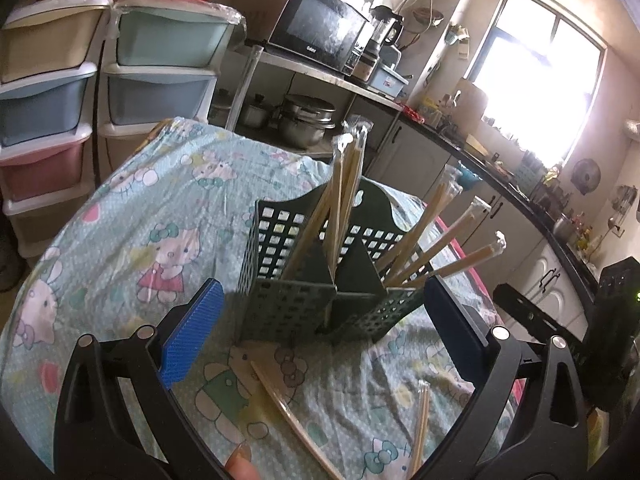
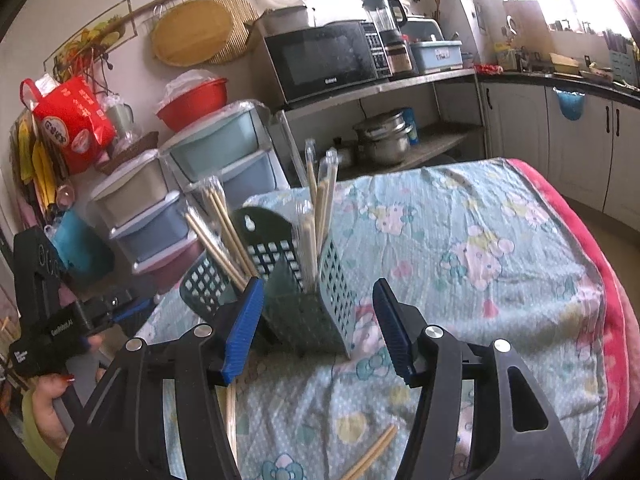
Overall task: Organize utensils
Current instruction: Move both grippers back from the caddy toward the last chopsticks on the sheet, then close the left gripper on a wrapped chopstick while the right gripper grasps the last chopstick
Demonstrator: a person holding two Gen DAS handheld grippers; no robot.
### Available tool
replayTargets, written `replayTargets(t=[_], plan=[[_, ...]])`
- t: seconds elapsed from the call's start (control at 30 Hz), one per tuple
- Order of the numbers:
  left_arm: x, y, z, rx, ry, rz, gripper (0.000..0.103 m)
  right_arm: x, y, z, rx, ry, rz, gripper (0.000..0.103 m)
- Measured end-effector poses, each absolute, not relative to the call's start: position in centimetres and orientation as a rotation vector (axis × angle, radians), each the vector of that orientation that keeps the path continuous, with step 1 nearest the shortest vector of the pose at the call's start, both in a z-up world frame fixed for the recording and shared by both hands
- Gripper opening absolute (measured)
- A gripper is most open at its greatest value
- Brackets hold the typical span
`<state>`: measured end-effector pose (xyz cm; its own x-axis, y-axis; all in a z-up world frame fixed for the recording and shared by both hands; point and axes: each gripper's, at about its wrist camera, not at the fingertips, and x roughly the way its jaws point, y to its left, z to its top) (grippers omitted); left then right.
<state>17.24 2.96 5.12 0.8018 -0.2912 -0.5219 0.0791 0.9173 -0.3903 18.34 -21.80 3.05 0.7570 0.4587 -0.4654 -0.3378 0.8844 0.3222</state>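
A dark green perforated utensil holder (image 1: 288, 304) stands on the table under a Hello Kitty cloth (image 1: 132, 240). Several plastic-wrapped chopstick pairs (image 1: 344, 196) stand in its compartments. My left gripper (image 1: 320, 332) is open and empty, just in front of the holder. Two wrapped chopstick pairs lie on the cloth between its fingers, one (image 1: 288, 408) near the middle and one (image 1: 420, 428) to the right. In the right wrist view, my right gripper (image 2: 320, 328) is open and empty, close to the holder (image 2: 304, 316). A loose chopstick pair (image 2: 372, 456) lies below it.
Stacked pastel drawer units (image 1: 48, 112) stand left of the table. A microwave (image 1: 320, 28) sits on a metal shelf with steel pots (image 1: 304, 120) beneath. A kitchen counter (image 1: 520, 192) with cabinets runs along the right under a bright window. The left gripper's body (image 2: 48, 320) shows at the right wrist view's left edge.
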Motion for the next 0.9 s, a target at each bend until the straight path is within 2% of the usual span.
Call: replayTargets(t=[0.9], plan=[[17.0,2.5,0.1,-0.363,0.755,-0.196,0.092,16.3,-21.6,-2.2,0.173,0.740,0.463,0.055]])
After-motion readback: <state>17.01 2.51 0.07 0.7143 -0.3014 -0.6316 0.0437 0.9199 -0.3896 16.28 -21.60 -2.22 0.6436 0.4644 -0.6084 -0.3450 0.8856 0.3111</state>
